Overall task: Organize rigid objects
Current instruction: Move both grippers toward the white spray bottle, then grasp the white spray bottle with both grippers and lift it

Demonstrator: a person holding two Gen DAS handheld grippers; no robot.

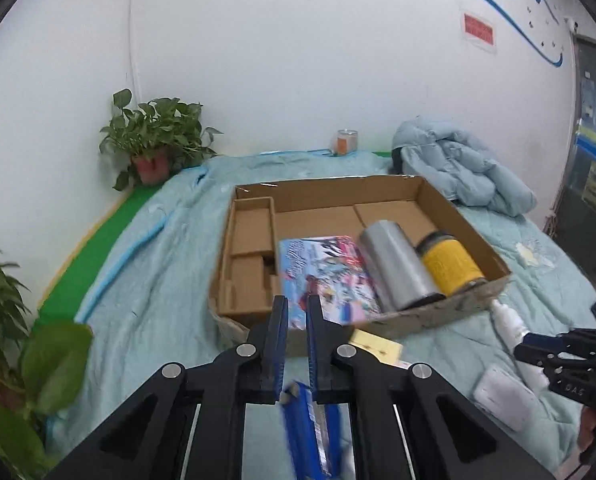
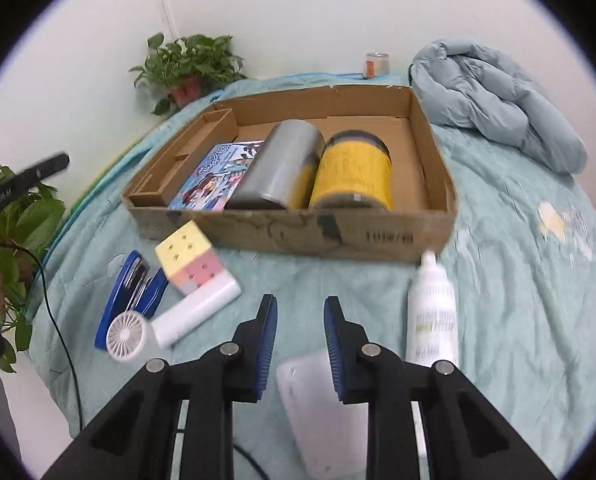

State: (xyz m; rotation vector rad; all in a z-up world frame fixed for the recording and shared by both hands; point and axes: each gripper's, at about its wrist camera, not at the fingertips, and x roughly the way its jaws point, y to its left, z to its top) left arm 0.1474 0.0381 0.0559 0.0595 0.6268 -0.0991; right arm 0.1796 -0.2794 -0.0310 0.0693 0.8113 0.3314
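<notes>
A cardboard box (image 1: 463, 216) (image 2: 377, 236) on the bed holds a colourful book (image 1: 325, 276) (image 2: 214, 176), a silver cylinder (image 1: 397, 264) (image 2: 282, 164) and a yellow jar (image 1: 451, 264) (image 2: 353, 168). My left gripper (image 1: 297, 312) hovers before the box's near wall, jaws a narrow gap apart and empty, above a blue stapler (image 1: 309, 428) (image 2: 132, 288). My right gripper (image 2: 299, 320) is open and empty above a white flat case (image 2: 317, 404) (image 1: 501, 400). A white bottle (image 2: 431, 308) (image 1: 505, 320), a pastel cube (image 2: 190, 256) (image 1: 373, 344) and a white hand fan (image 2: 174, 324) lie on the bedcover.
A light-blue quilt covers the bed (image 1: 158, 280) (image 2: 517, 280). A folded blue jacket (image 1: 457, 164) (image 2: 493, 96) lies at the back right. Potted plants (image 1: 154, 140) (image 2: 190, 64) stand at the back left, another plant (image 1: 14, 340) (image 2: 22, 216) at the left edge. A small jar (image 1: 346, 141) (image 2: 376, 65) stands by the wall.
</notes>
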